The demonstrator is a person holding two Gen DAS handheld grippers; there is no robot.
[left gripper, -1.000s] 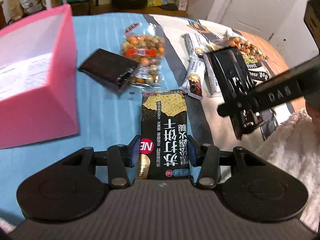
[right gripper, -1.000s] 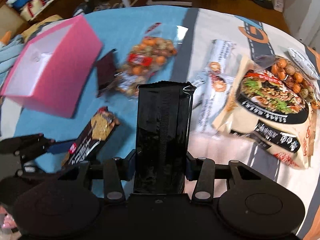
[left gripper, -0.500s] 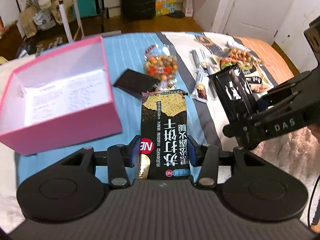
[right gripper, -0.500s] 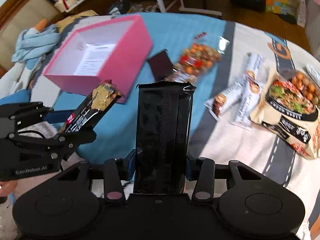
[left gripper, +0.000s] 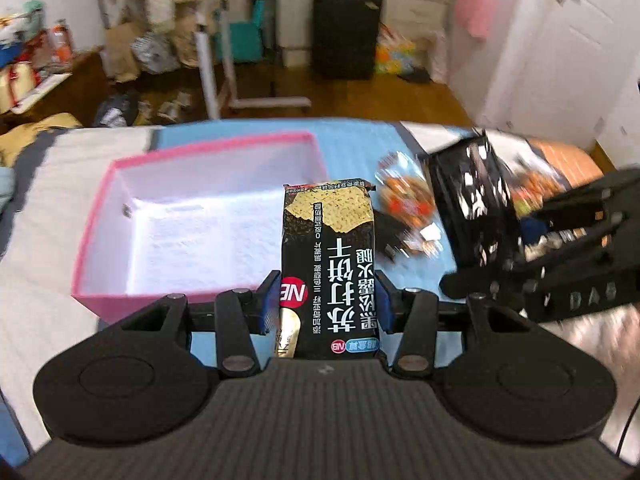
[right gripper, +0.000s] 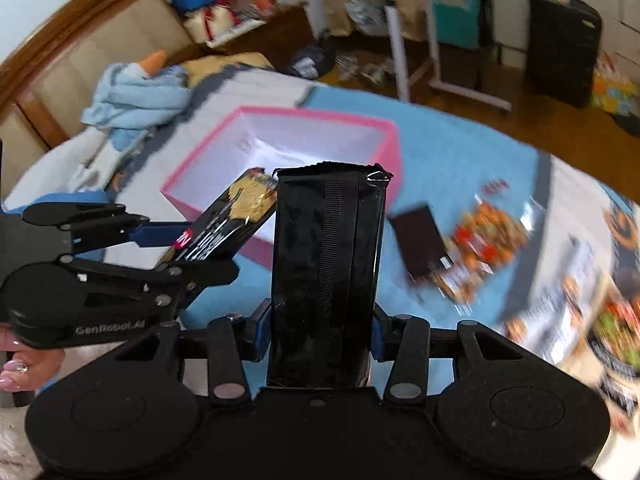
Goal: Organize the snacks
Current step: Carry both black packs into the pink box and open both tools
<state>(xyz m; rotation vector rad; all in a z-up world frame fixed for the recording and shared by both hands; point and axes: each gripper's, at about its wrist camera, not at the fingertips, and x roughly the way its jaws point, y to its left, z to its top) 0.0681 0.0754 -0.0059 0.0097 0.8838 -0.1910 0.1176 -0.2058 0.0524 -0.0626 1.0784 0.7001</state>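
The left claw (left gripper: 328, 300) grips a black cracker pack (left gripper: 329, 264) by its lower half, pads pressed on both long edges, and the pack stands upright in front of the camera. The right claw (right gripper: 322, 334) is clamped the same way on a plain glossy black packet (right gripper: 326, 276). Both are held in the air near the open pink box (left gripper: 100, 216), which sits on the bed with its near wall facing the claws; only a white lining or sheet shows inside. A bag of mixed nuts (right gripper: 486, 240) and a small dark pouch (right gripper: 422, 240) lie on the blue cover (right gripper: 460, 152) to the right of the box, with more snacks blurred beyond them.

The step in hand looks like dropping both packs into the box. To do it well, each pack's top edge should pass over the near wall before it is lowered, since clipping the rim could tip or push the light box. The two claws sit close together, so going in one at a time, left first as it is nearer the opening, would avoid a clash. Laying each pack flat along one side wall leaves room for the rest. Letting go low down should keep the pack from bouncing out.
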